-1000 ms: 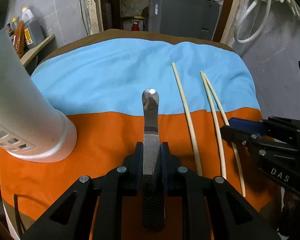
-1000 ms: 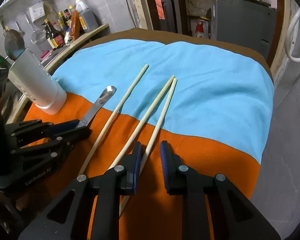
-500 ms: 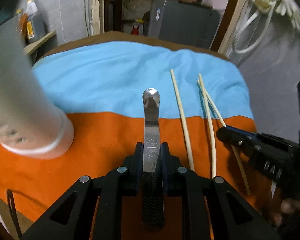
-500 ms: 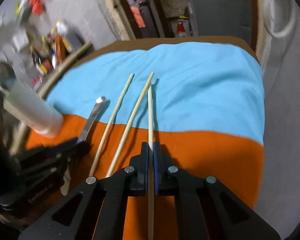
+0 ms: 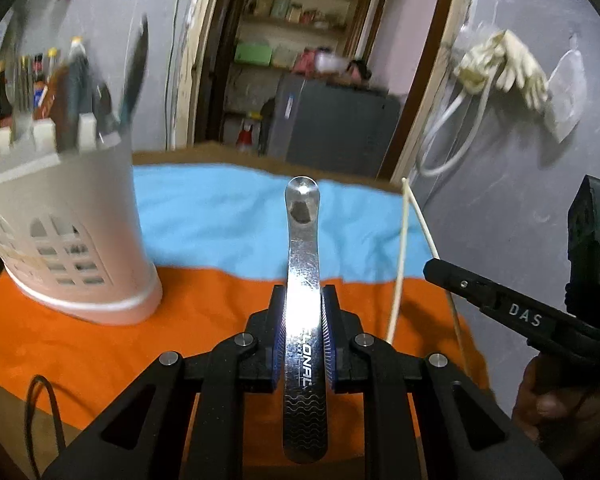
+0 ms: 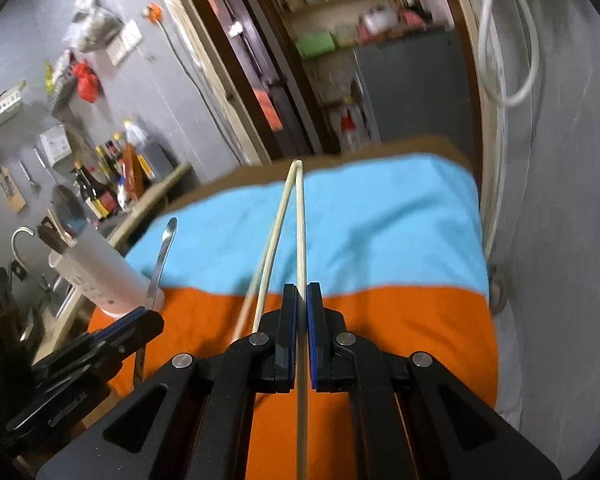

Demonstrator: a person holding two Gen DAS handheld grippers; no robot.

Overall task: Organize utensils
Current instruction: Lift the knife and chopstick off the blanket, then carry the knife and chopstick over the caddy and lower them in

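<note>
The left gripper (image 5: 302,334) has its jaws clenched on the flat steel handle of a metal utensil (image 5: 302,264), which runs straight out between the pads, its rounded tip over the blue part of the cloth (image 5: 228,224). In the right wrist view the same utensil shows as a thin blade rising from the left gripper (image 6: 140,320), clear of the cloth.

The right gripper (image 6: 301,338) has its jaws pressed together on one pale chopstick (image 6: 301,240), having just been closing onto it. That chopstick runs forward over the cloth. A second chopstick (image 6: 270,240) slants just to its left and meets its far tip; whether it rests on the cloth or is carried along cannot be told.

Left of the metal utensil a white perforated utensil holder (image 5: 66,216) stands on the orange part of the cloth, with dark handles sticking out of its top. The cloth covers a table (image 5: 204,151). In the left wrist view the right gripper (image 5: 436,270) reaches in from the right, a hand (image 5: 556,400) beneath it.
</note>
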